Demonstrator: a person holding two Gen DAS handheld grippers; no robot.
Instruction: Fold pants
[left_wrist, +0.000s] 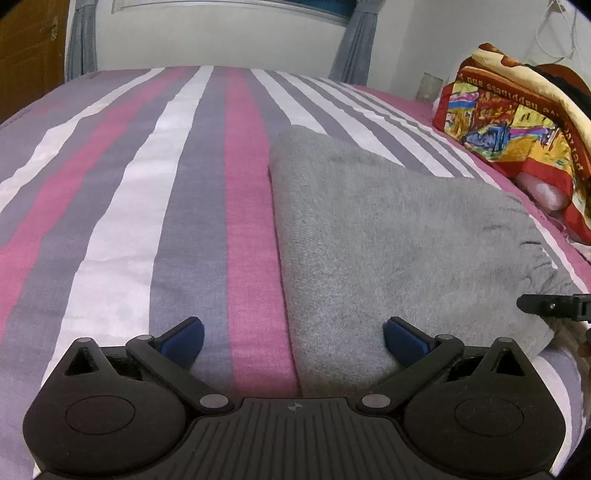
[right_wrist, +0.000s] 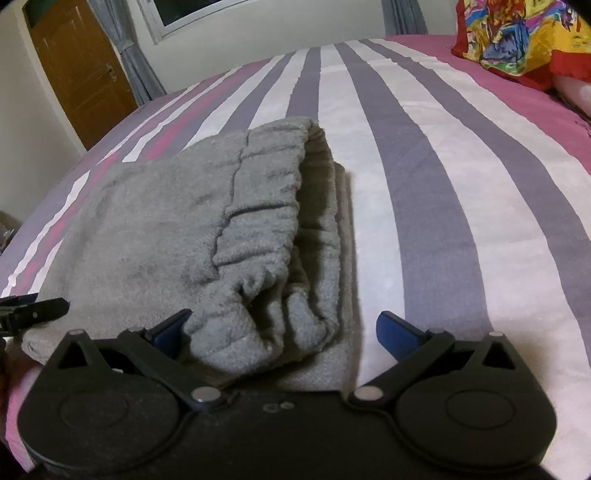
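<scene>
blue-padded left gripper (left_wrist: 293, 338) hovers with jaws spread wide at the near left edge of the folded grey pants (left_wrist: 388, 236). right gripper (right_wrist: 282, 330), also spread and pinching nothing, straddles the pants' near waistband corner. pants lie on the striped bed (left_wrist: 147, 184), colourful pillow (left_wrist: 517, 125) beyond them.

Soft cloth on cloth, hard matt plastic.
Fuzzy grey fleece pants (right_wrist: 177, 229); smooth woven striped bedsheet (left_wrist: 177, 192); glossy printed pillow (left_wrist: 517, 122); matt black plastic left tool (left_wrist: 293, 341).

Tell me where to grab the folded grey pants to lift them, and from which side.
Probably the bunched waistband end of the grey pants. It faces the open right hand-held gripper, offering a thick stacked edge; come in low along the bed.
</scene>
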